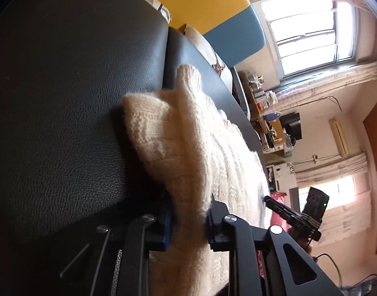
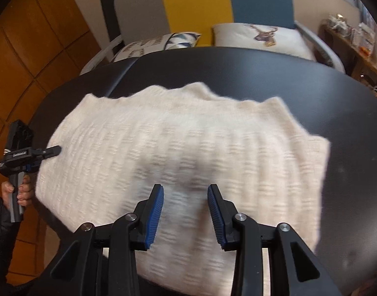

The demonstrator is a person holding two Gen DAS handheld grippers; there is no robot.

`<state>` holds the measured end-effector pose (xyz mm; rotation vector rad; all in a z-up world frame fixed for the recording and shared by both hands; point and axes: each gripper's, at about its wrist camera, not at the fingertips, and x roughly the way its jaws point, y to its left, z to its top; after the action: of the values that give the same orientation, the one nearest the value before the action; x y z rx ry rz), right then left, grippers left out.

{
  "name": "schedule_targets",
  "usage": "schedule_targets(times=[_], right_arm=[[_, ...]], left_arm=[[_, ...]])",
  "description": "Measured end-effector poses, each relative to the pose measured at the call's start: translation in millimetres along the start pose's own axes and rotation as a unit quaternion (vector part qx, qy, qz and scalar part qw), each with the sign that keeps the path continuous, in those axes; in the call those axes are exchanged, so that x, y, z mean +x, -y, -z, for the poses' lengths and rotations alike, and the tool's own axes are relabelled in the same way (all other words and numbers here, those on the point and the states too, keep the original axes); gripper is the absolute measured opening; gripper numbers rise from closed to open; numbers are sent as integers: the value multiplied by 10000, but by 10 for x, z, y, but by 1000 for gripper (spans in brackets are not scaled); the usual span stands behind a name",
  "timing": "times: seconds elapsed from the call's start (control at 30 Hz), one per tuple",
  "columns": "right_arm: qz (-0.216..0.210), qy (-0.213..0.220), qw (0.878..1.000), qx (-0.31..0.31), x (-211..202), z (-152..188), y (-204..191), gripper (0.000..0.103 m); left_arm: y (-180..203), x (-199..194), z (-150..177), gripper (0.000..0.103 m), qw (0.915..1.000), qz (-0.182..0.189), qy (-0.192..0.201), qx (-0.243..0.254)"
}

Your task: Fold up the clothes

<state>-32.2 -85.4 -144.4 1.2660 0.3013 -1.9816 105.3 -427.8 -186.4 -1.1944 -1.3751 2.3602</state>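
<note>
A cream knitted sweater (image 1: 176, 135) (image 2: 183, 135) lies folded on a black leather-look table (image 1: 65, 98) (image 2: 348, 123). My left gripper (image 1: 188, 219) is shut on a raised fold at the sweater's edge, and the knit fills the gap between its blue pads (image 1: 166, 224). In the right wrist view the left gripper (image 2: 55, 149) meets the sweater's left edge, held by a hand (image 2: 18, 190). My right gripper (image 2: 186, 190) stands open over the sweater's near part, with nothing pinched between its blue pads (image 2: 155, 212). It also shows in the left wrist view, the right gripper (image 1: 268, 199) at the sweater's far side.
Two printed pillows (image 2: 257, 38) (image 2: 158, 43) lie behind the table, in front of a grey, yellow and blue backrest (image 2: 195, 7). A cluttered wooden shelf (image 2: 348, 39) stands at the right, wooden panelling (image 2: 28, 49) at the left. Bare table surface surrounds the sweater.
</note>
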Motion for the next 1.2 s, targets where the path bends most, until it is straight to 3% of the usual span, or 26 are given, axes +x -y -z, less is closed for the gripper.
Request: schedule_targets(times=[0.1, 0.27, 0.4, 0.57, 0.73, 0.97, 1.2], right_arm=[[-90, 78, 9999, 43, -141, 64, 213, 37], [-288, 18, 9996, 37, -194, 170, 464, 33], [-57, -144, 9997, 201, -130, 250, 676, 31], [-287, -264, 9988, 310, -59, 347, 837, 31], [-608, -95, 9963, 594, -105, 359, 993, 31], [-633, -188, 9972, 352, -53, 431, 1026, 31], [-734, -152, 9968, 274, 19, 448, 1030, 32]], left_arm=[[88, -65, 68, 18, 9995, -57, 280, 126], [214, -157, 111, 18, 9973, 415, 604, -48], [384, -232, 118, 18, 9955, 574, 759, -41], [600, -318, 116, 18, 9938, 788, 782, -23], [975, -335, 118, 18, 9919, 914, 861, 172], [1490, -237, 110, 18, 9910, 928, 910, 309], [2084, -5, 221, 18, 9920, 849, 685, 640]])
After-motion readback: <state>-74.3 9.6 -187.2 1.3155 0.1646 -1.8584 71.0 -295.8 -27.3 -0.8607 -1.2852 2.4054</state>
